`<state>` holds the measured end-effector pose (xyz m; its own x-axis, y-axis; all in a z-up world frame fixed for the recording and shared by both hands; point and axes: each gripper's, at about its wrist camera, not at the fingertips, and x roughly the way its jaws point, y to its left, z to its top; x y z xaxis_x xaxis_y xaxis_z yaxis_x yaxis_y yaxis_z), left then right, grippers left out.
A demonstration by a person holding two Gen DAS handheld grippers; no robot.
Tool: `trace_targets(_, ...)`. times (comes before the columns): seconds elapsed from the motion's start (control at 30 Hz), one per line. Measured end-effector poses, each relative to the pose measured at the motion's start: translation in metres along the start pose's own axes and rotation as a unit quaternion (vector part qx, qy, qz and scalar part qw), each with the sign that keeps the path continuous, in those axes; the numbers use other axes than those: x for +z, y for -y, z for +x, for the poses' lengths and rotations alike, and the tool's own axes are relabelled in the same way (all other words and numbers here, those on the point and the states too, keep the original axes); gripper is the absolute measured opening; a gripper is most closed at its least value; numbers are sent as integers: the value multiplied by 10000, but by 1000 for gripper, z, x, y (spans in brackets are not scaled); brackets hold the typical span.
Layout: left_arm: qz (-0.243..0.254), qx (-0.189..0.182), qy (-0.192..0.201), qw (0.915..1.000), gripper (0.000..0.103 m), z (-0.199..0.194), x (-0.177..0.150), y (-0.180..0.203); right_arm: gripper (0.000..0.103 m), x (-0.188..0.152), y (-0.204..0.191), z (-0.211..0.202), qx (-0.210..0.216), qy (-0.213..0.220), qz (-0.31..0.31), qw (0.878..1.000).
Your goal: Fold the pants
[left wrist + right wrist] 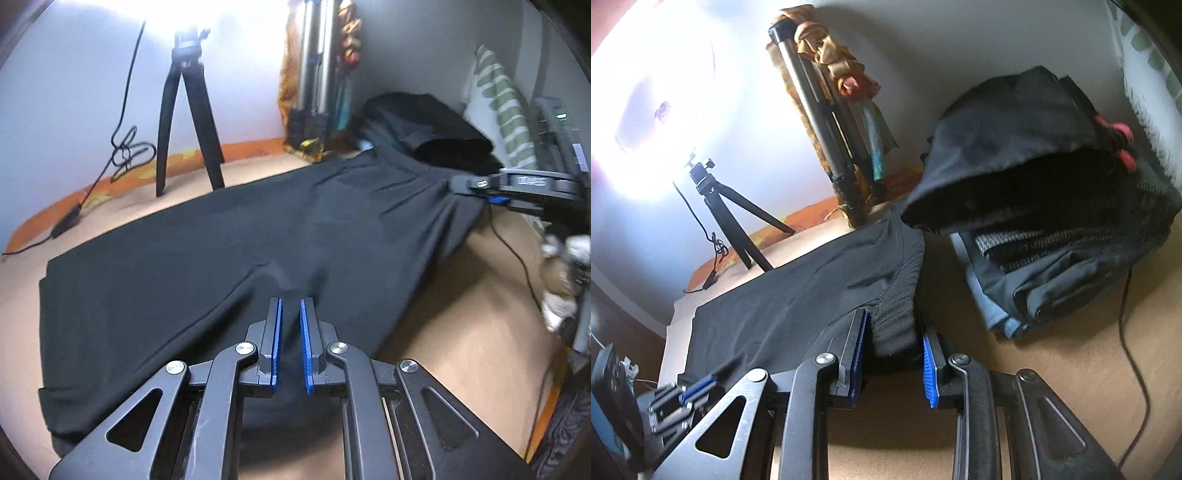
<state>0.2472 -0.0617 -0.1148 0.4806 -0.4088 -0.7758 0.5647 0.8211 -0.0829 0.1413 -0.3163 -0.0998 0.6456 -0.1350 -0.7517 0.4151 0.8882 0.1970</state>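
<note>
Here the left gripper (290,306) is clenched on the near edge of the black pants (221,251), the cloth pinched between its blue pads (277,343) and pulled into a ridge. The right gripper (892,325) grasps the ribbed waistband (897,306), which bunches up between its pads. The pants lie spread flat across the tan surface (461,314), the legs running off to the left. Beyond the waist sits a pile of dark folded clothes (1034,206), with a black cable (1137,332) trailing beside it. Farther back a small black tripod (184,122) stands by the wall, and a silver folded stand (314,59) leans in the corner.
</note>
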Motion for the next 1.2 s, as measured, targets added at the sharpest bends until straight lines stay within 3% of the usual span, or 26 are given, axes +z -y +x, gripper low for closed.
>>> trace_targets(0.13,9,-47,-411,9991,8,26,-12,1,26,0,-7,1,-93,35,-161,9998)
trace_targets(0.27,-98,-102,-259,9996,17,18,-13,-5,26,4,-20,1,-173,105,-370,9991)
trace_targets(0.43,-418,122,152,9989,17,-30,-27,-43,26,12,-53,-7,-157,272,-774,9965)
trace_targets(0.63,-1211,504,519,9900,17,-86,-64,-117,26,14,-126,-6,-157,391,-1755,9836)
trace_targets(0.77,-1747,650,764,9795,17,-115,-86,-156,25,-1,-193,8,-55,325,-2499,9677)
trace_targets(0.93,-2141,855,1008,9678,17,-143,-110,-192,25,-46,-278,41,101,106,-3446,9386)
trace_targets(1.1,-2568,971,1207,9539,17,-165,-123,-219,25,-120,-363,77,338,-176,-4389,8977)
trace_targets(1.2,-2749,974,1256,9482,17,-173,-131,-230,25,-159,-392,89,336,-228,-4863,8729)
